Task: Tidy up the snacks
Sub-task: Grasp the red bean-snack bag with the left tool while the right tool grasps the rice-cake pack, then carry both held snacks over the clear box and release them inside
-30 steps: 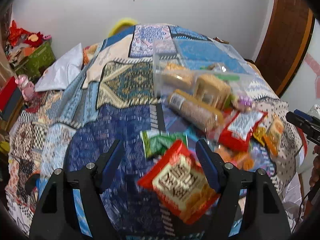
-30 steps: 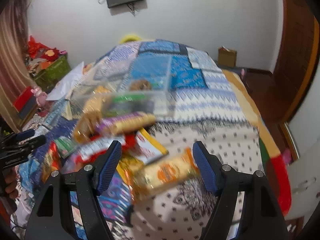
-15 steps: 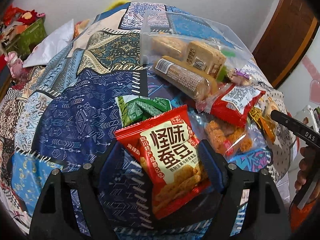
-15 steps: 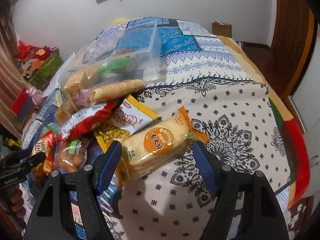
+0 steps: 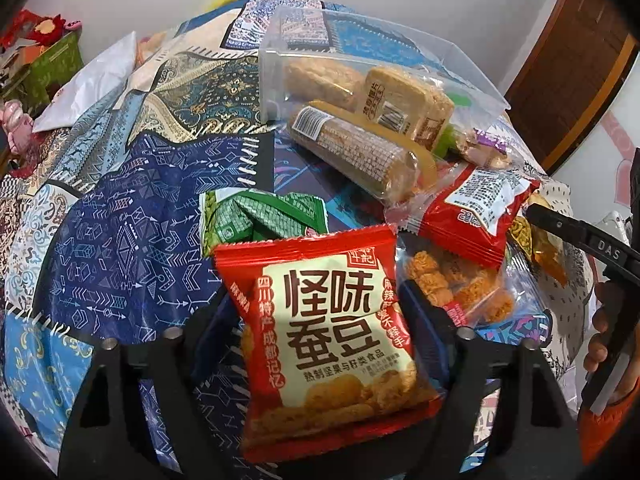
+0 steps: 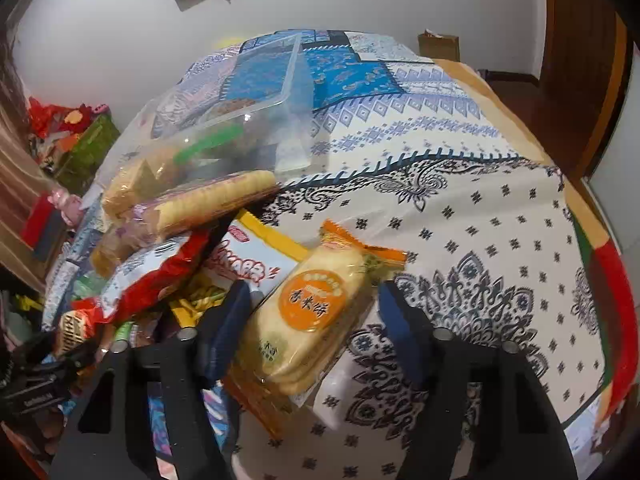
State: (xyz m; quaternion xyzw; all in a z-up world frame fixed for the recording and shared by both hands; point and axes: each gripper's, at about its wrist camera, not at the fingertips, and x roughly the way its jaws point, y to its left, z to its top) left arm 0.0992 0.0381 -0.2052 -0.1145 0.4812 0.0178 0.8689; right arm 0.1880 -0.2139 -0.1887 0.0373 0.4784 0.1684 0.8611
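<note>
Here the left gripper (image 5: 326,320) fingers are closing around the red bean packet (image 5: 334,340). The right gripper (image 6: 310,320) fingers are closing around the rice cracker pack (image 6: 316,316), left pad touching.

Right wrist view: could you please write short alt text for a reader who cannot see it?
The right tool is closing around a clear pack of round rice crackers with an orange label, lying on a patterned bedspread. To the left lies a heap of snack bags and, behind it, a clear plastic box holding more snacks.
</note>
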